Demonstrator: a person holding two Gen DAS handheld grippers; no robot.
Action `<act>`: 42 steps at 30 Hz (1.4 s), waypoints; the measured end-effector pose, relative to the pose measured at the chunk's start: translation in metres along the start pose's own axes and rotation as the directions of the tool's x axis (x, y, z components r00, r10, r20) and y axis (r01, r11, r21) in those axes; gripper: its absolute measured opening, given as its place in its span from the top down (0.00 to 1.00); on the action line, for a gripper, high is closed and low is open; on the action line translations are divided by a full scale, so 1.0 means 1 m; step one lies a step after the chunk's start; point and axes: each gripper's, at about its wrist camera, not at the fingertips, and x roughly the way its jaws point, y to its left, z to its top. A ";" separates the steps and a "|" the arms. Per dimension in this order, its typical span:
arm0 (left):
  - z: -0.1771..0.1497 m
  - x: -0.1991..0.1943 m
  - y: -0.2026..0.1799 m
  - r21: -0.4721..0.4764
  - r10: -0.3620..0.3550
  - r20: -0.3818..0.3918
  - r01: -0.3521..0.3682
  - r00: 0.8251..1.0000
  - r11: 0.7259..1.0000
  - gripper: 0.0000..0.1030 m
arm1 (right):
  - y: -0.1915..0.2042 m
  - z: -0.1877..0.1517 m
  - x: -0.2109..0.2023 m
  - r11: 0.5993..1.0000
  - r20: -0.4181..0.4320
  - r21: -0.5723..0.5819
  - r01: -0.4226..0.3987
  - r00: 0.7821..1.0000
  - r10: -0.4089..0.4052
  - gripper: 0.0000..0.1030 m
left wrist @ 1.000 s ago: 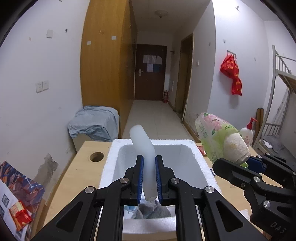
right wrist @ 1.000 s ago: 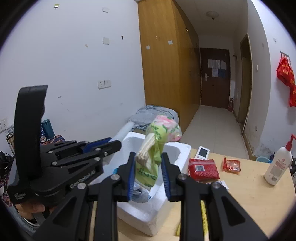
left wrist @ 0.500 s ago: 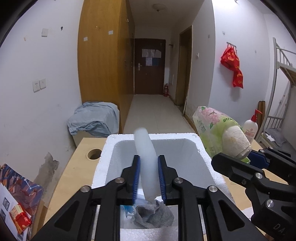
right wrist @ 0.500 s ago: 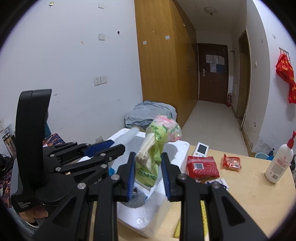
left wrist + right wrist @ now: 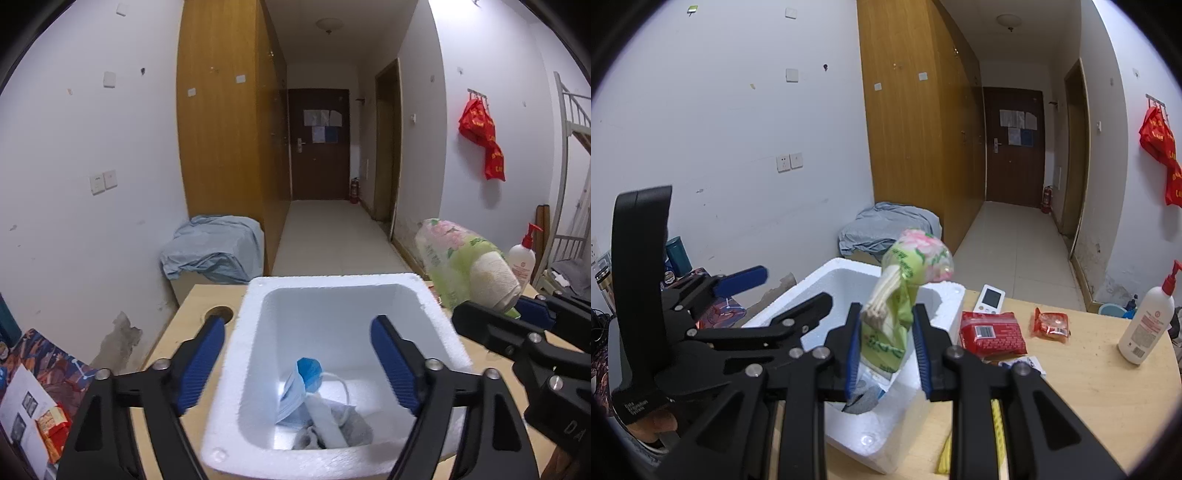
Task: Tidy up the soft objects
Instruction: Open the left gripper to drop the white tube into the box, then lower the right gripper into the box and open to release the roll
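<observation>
The left claw [image 5: 297,354] hovers over a white foam box [image 5: 236,369] that sits on the wooden surface [image 5: 184,325]; its blue-padded jaws are opening wide, with nothing between them but the box's hollow below. At the bottom of the box, toward its near wall, lies a small heap of soft things: a pale blue face mask [image 5: 291,391] with its white ear loop, a pale foam tube [image 5: 327,424] lying across it, and a crumpled grey cloth [image 5: 351,428] underneath.

The right claw [image 5: 886,347] is closed on a green and pink tissue pack [image 5: 905,291], the pads pressing its lower half from both sides while its rounded top stands up above the jaws. The pack is held in the air above the box's right rim, not inside it. In the left wrist view the same pack shows at the right, just beyond the box's far right corner.

On the surface to the right of the box lie a large red packet [image 5: 991,332], a small red packet [image 5: 1051,324] and a small white device with a screen [image 5: 990,298] near the far edge. A white pump bottle [image 5: 1147,321] stands upright toward the right edge. At the left edge of the surface a round hole [image 5: 219,314] is cut through the wood.
</observation>
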 end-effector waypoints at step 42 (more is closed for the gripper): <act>-0.010 -0.037 0.065 -0.130 0.151 0.038 -0.145 0.988 0.981 0.03 | 0.022 0.000 0.044 0.997 -0.085 -0.031 -0.069 0.994 0.066 0.70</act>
